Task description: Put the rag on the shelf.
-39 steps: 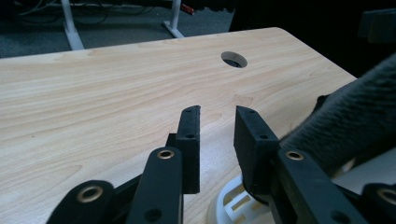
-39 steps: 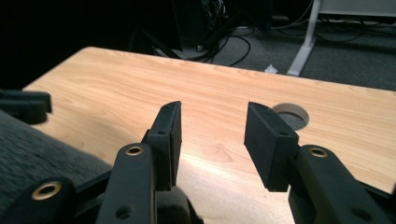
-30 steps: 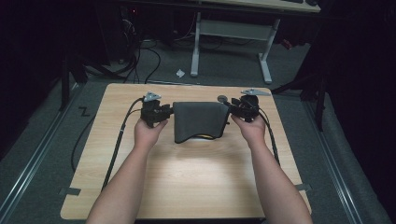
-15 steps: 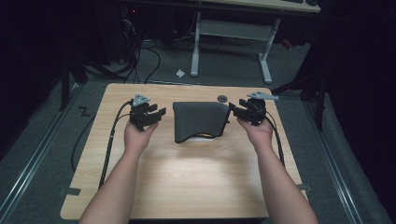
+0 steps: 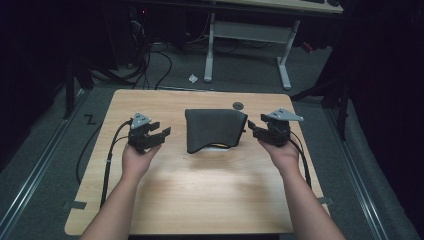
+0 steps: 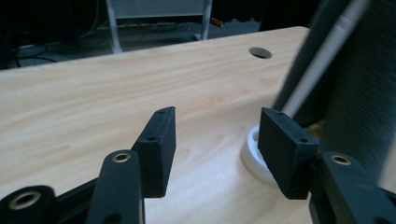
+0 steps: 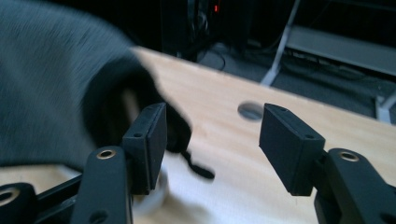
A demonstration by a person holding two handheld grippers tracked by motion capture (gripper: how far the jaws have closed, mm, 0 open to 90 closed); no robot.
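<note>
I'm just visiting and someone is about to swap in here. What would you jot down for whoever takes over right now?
Left gripper: open, nothing between the jaws, left of the cloth.
Right gripper: open, empty, right of the cloth.
Both have just been opening.
Dark grey cloth: mid-table, draped over a white round object peeking out at its near edge.
Done: cloth laid and released.
Left: cannot tell; perhaps check the cover.

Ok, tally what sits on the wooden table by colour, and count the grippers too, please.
Dark grey: 1, the folded cloth.
White: 1, a round white object partly under the cloth.
Black grippers: 2, left gripper and right gripper, both open beside the cloth.
Total: 4, on the table.
</note>
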